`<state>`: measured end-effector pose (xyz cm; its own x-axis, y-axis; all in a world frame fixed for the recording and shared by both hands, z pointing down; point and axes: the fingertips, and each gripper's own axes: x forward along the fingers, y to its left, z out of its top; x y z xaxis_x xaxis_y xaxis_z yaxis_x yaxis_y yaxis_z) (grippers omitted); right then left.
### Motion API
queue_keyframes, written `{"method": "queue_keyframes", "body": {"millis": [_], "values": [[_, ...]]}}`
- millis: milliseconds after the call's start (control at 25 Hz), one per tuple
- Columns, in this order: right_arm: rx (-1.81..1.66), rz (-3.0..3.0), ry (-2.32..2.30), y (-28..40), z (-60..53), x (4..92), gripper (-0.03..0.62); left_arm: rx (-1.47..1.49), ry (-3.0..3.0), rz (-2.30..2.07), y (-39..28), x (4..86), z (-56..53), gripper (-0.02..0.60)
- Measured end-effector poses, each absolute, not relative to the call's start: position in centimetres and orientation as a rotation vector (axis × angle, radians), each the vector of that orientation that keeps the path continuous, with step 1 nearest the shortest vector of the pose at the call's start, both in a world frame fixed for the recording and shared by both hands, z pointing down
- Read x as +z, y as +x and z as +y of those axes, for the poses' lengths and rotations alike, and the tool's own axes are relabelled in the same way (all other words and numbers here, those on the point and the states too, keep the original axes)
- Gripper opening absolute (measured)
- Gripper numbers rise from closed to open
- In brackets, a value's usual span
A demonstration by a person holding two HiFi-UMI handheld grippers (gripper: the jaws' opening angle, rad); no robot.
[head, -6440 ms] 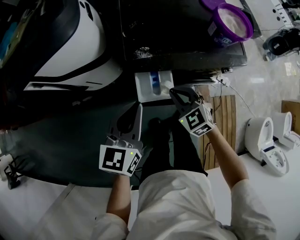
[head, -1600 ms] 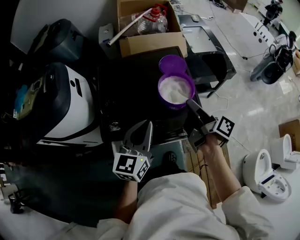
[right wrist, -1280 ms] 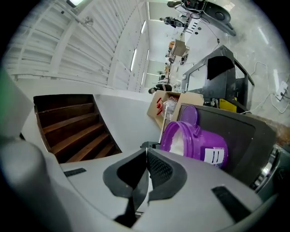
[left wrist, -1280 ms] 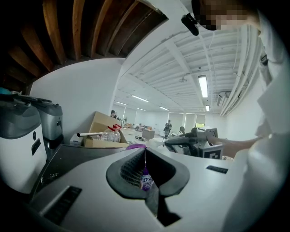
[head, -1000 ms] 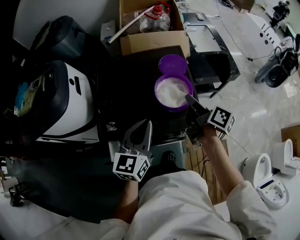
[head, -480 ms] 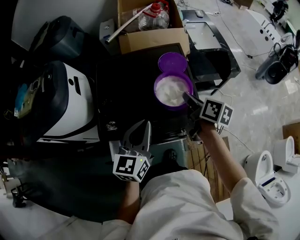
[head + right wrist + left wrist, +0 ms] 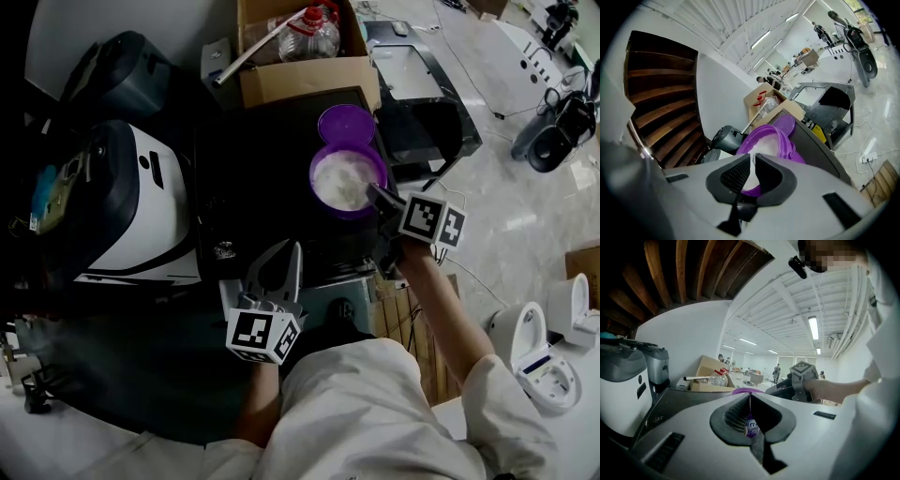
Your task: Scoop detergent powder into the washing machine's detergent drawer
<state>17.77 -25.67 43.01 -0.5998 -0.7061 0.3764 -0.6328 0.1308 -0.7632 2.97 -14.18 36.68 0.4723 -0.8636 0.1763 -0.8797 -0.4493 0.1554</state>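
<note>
Reaching up to the purple tub (image 7: 312, 187), the right gripper (image 7: 377, 194) had its tips right at the near rim. The tub sat on the black top of the washing machine (image 7: 253, 187). It held white detergent powder (image 7: 342, 178). Its round purple lid (image 7: 345, 124) lay just behind it.

The right gripper's jaws had just been opening, and only a thin gap showed between them. Nothing looked pinched in that gap. In the right gripper view, only the white of the powder showed through it.

The left gripper (image 7: 296, 251) hung lower down, by the front of the machine, well away from the tub. Its jaws were pressed together at the tips and held nothing.

The detergent drawer (image 7: 319, 292) stuck out pale under the front edge, between the two arms. The left gripper hid part of it.

A cardboard box (image 7: 305, 82) with a plastic bottle (image 7: 314, 28) in it stood behind the machine.
</note>
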Motion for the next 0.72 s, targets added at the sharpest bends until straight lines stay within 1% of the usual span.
{"method": "queue_keyframes", "body": {"millis": [80,160,240,400,640,720], "values": [[-1.486,2.3,-1.37,17.86,-25.62,43.03,0.029,0.106,2.494,-1.504,2.9,36.7,-14.07,0.021],[-1.486,2.294,-1.371,17.94,-25.6,43.01,0.053,0.107,2.494,-1.504,2.84,36.69,-13.97,0.021],[-1.486,2.291,-1.373,17.97,-25.58,42.96,0.054,0.106,2.494,-1.502,2.8,36.67,-13.91,0.021],[-1.485,2.284,-1.381,17.95,-25.51,43.0,0.028,0.103,2.496,-1.501,2.66,36.55,-13.77,0.021],[-1.485,2.274,-1.385,18.06,-25.5,42.95,0.035,0.099,2.497,-1.506,2.51,36.27,-13.61,0.021],[-1.475,2.278,-1.393,18.18,-25.49,42.96,0.025,0.097,2.497,-1.509,2.46,36.31,-13.49,0.021]]}}
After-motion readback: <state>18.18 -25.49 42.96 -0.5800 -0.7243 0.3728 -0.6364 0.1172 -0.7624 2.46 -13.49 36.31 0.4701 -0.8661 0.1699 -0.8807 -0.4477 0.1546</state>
